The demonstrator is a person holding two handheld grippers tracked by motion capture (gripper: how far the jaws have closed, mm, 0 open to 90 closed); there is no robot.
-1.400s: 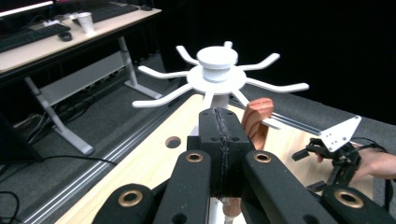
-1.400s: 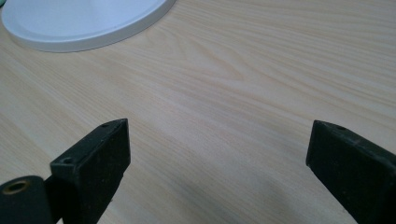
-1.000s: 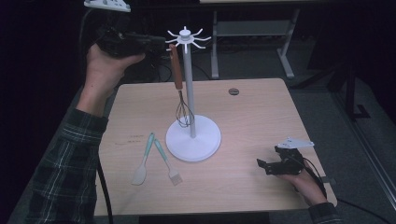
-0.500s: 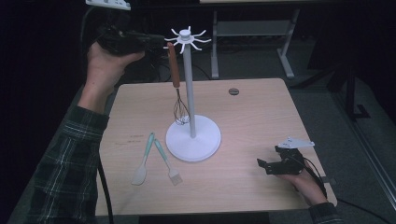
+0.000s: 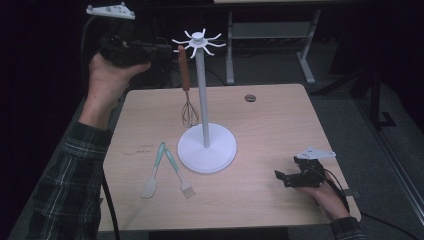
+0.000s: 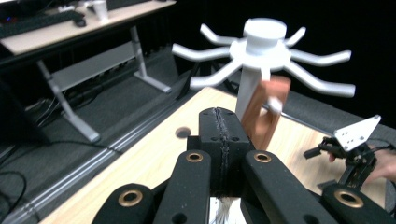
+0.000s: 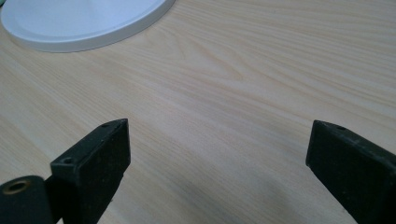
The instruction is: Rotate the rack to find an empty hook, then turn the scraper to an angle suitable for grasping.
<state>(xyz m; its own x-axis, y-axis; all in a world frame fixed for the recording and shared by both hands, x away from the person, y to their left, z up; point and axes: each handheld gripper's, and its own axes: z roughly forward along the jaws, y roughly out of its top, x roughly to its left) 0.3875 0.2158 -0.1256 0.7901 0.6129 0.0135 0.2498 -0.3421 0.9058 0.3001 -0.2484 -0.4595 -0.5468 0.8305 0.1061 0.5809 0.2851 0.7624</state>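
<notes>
A white stand (image 5: 202, 105) with hook arms at its top (image 6: 264, 42) rises from a round base (image 5: 207, 148) mid-table. A whisk (image 5: 185, 85) with a brown wooden handle (image 6: 267, 112) hangs from one hook, its wire end above the base. My left gripper (image 5: 167, 50) is held high, level with the hooks and just left of the handle. Its jaws (image 6: 219, 126) are shut with nothing between them. My right gripper (image 5: 282, 177) rests on the table at the front right, open (image 7: 219, 154) over bare wood, with the base's rim (image 7: 79, 23) ahead.
A teal spatula (image 5: 152, 172) and a teal basting brush (image 5: 179, 175) lie side by side left of the base. A round cable hole (image 5: 250, 98) sits near the table's far edge. Another desk's metal frame (image 5: 270, 35) stands on the floor behind.
My left gripper has shifted only slightly by the whisk handle, and the whisk has swung a little left on its hook. The right gripper has stayed put.
</notes>
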